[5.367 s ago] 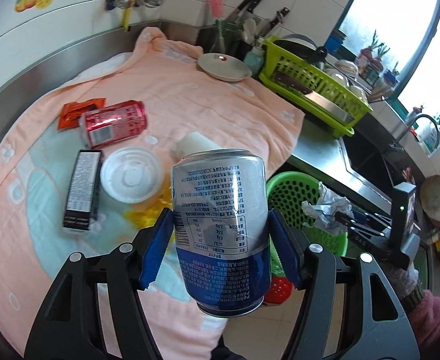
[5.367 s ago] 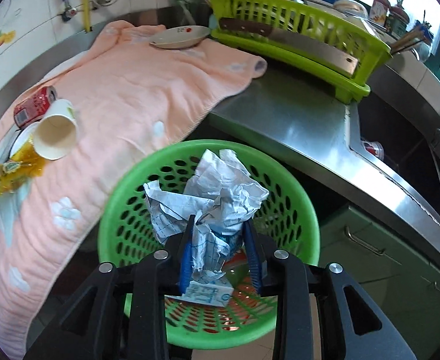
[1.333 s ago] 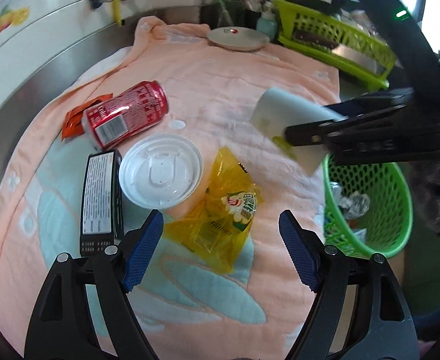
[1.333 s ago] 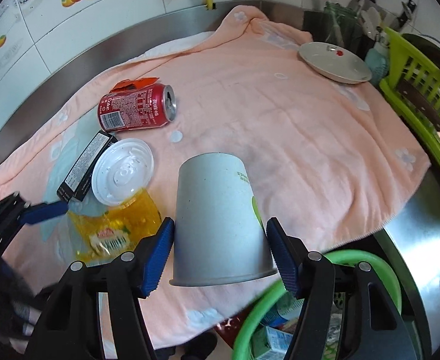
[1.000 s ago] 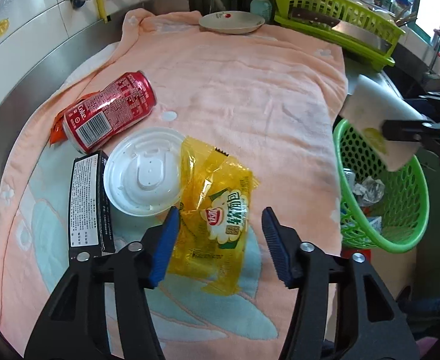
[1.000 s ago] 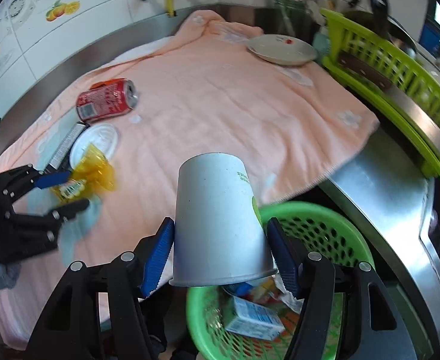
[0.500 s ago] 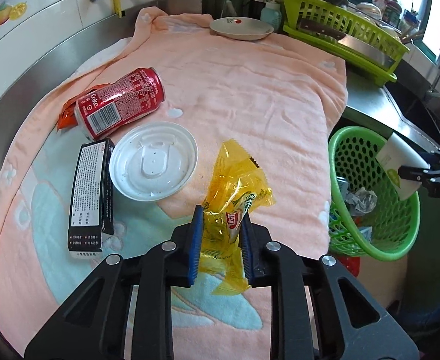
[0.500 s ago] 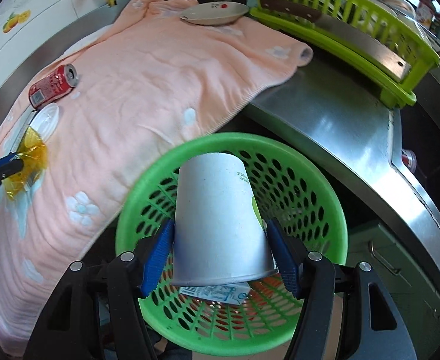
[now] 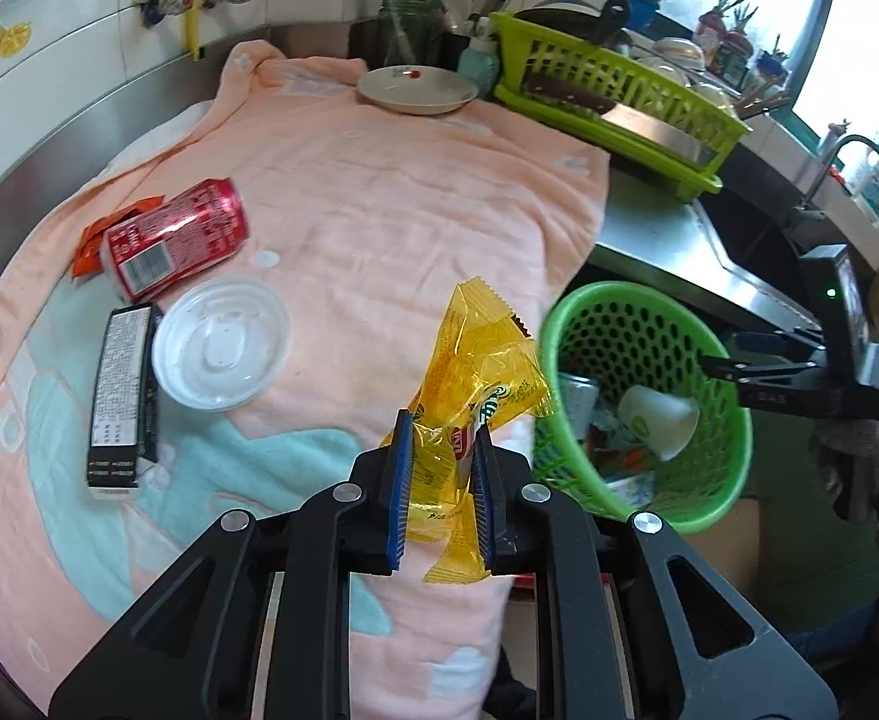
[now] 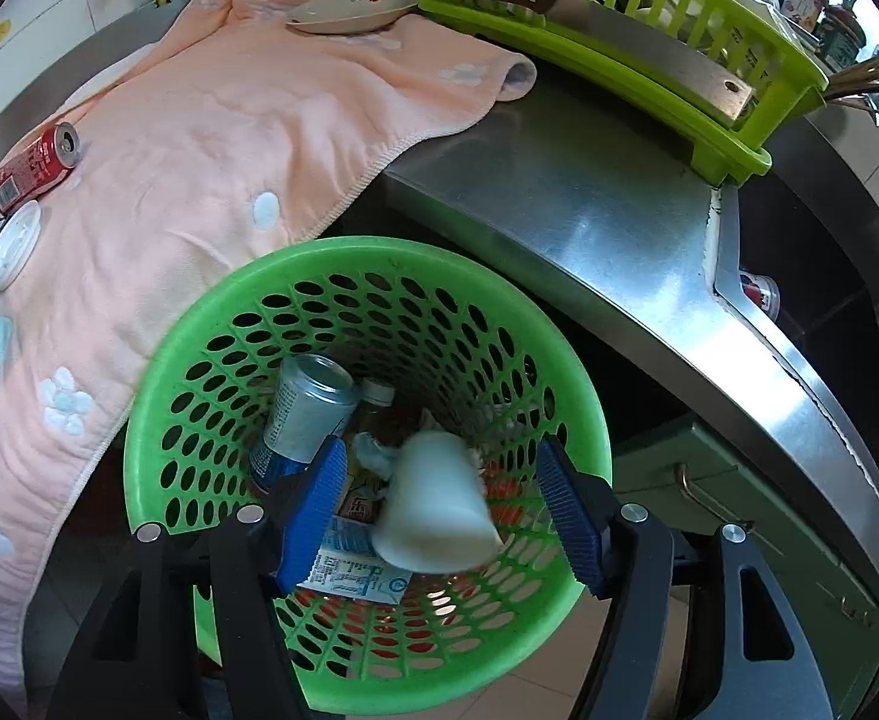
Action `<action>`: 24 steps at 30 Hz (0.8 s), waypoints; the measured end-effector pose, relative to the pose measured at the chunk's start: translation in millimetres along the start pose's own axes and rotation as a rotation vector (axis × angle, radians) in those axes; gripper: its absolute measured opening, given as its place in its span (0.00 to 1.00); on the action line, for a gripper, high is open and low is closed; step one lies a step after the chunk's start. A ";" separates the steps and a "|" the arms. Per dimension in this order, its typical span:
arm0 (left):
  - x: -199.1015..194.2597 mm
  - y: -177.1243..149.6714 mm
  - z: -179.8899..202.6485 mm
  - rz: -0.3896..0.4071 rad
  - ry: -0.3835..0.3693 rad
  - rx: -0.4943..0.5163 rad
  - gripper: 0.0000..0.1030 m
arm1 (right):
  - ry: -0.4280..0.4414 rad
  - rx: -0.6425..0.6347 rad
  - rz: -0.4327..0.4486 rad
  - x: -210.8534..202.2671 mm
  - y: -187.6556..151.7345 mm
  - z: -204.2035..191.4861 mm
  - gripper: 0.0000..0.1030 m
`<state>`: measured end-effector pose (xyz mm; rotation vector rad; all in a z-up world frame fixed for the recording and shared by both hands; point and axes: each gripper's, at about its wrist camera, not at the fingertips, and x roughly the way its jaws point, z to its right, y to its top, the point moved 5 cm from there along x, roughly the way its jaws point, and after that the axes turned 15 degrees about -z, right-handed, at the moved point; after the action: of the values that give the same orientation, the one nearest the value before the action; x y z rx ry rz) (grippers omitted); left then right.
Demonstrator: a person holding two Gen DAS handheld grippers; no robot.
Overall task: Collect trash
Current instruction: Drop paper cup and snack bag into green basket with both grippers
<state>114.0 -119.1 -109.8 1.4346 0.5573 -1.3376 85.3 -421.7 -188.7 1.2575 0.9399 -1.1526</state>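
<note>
The left gripper [image 9: 439, 468] pinches a yellow wrapper [image 9: 475, 378] above the towel [image 9: 379, 180], beside the green basket [image 9: 733, 456]. The right gripper [image 10: 439, 498] gapes wide over the basket, grasping nothing; a blurred paper cup [image 10: 433, 510] (mouth toward the camera) sits between its fingers among the trash.

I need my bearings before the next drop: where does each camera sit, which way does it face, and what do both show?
Left wrist: rides the left gripper, looking across the pink towel; its fingers pinch the yellow wrapper.
Right wrist: rides the right gripper, looking down into the green basket; its open fingers frame the blurred paper cup.
Shared: basket, cup, towel, red can, white lid, plate, dish rack; the left view also shows the right gripper.
</note>
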 end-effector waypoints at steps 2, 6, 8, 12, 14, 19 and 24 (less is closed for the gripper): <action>1.3 1.7 11.1 0.002 -0.020 0.012 0.17 | -0.002 0.008 0.013 -4.3 -1.3 3.5 0.62; 11.3 7.0 41.1 -0.011 -0.059 0.053 0.16 | 0.005 0.009 0.042 -17.1 -5.4 6.2 0.63; 17.5 8.8 54.3 -0.023 -0.077 0.068 0.16 | 0.005 0.011 0.064 -26.1 -8.6 8.7 0.63; 35.0 13.2 88.7 -0.053 -0.114 0.109 0.17 | 0.023 0.024 0.097 -40.2 -14.3 14.8 0.66; 41.8 15.3 101.2 -0.067 -0.129 0.123 0.17 | 0.027 0.033 0.107 -45.6 -17.3 17.5 0.66; 64.4 21.9 139.8 -0.104 -0.157 0.169 0.17 | 0.037 0.047 0.129 -55.4 -25.2 23.5 0.69; 80.9 25.9 160.3 -0.134 -0.190 0.168 0.22 | 0.043 0.055 0.142 -62.0 -31.7 29.5 0.69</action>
<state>89.6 -295.1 -146.4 1.4040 0.4292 -1.6408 39.6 -441.7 -131.9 1.3754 0.8412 -1.0500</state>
